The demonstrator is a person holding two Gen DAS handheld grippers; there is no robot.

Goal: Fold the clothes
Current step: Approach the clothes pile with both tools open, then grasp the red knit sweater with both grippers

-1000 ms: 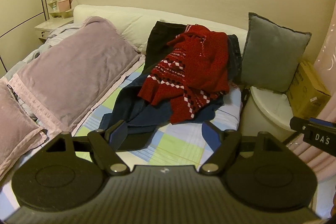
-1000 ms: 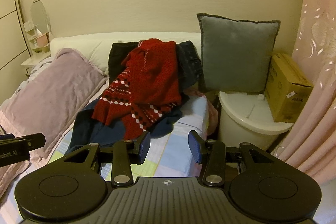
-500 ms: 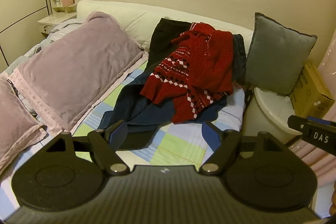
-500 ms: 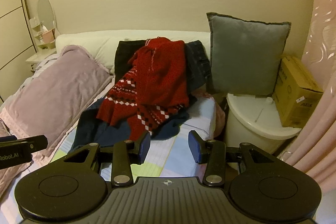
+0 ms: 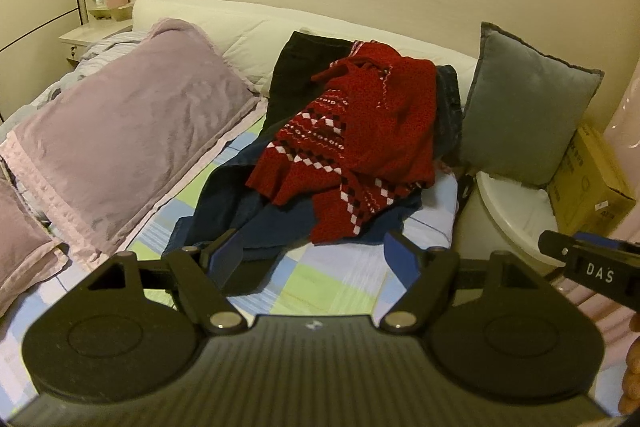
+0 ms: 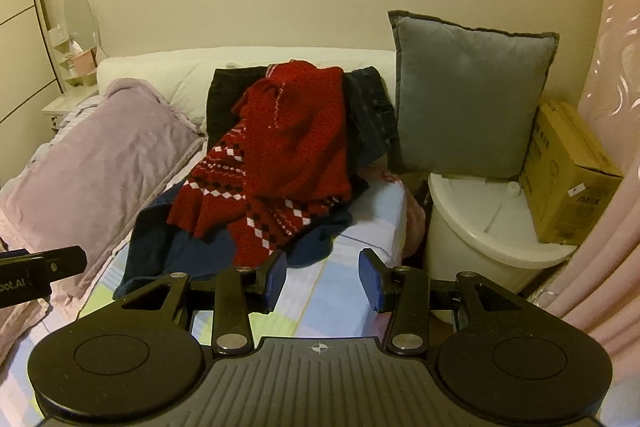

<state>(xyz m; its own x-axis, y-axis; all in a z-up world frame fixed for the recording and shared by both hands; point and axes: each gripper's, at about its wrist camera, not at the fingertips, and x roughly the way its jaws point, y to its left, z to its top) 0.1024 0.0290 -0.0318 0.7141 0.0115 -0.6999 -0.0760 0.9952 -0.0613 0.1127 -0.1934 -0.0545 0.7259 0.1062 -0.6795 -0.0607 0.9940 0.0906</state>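
Lilac pillow: lay along the left side of the bed, clear of the clothes.
Left gripper: stood wide, nothing between its blue pads, hovering over the checked sheet at the near end of the bed.
Clothes pile: sat ahead of both grippers and further up the bed, leaning against the white headboard; a red patterned sweater lay on top, a navy garment spread beneath it, a black garment behind.
Long axis: the pile ran from the headboard down toward the grippers, slanting a little to the left as it neared them.
Nearest edge: the navy garment's lower hem reached close to the left gripper's left pad; whether they touched could not be told.
Right gripper: stood about half open and empty, over bare sheet, the sweater's lower corner just beyond its left pad.
Nearer hand: judged roughly even; the left sat closer to the navy hem, the right closer to the sweater.
Grey cushion: stood upright to the right of the pile, above a white bin.
Cardboard box: rested on the bin's lid, far right.
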